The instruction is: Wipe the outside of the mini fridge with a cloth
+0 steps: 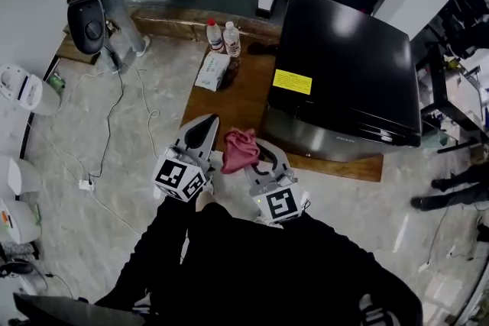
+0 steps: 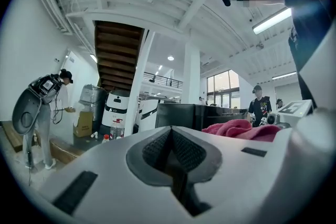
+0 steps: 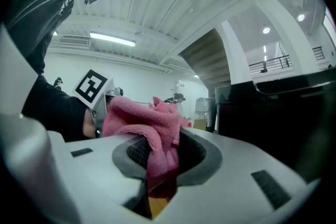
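Pink cloth [image 1: 238, 150] clamped in right hand-held gripper [image 1: 260, 156], left hand-held gripper [image 1: 200, 132] alongside, closed, empty

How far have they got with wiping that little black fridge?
Barely started, it seems. The pink cloth is already clamped in the right gripper, held short of the mini fridge. The left gripper is shut and empty. Cloth and fridge are not touching, so the wiping itself looks left.

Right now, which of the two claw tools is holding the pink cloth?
The right gripper: its jaws clamp the pink cloth, while the left gripper is shut on nothing.
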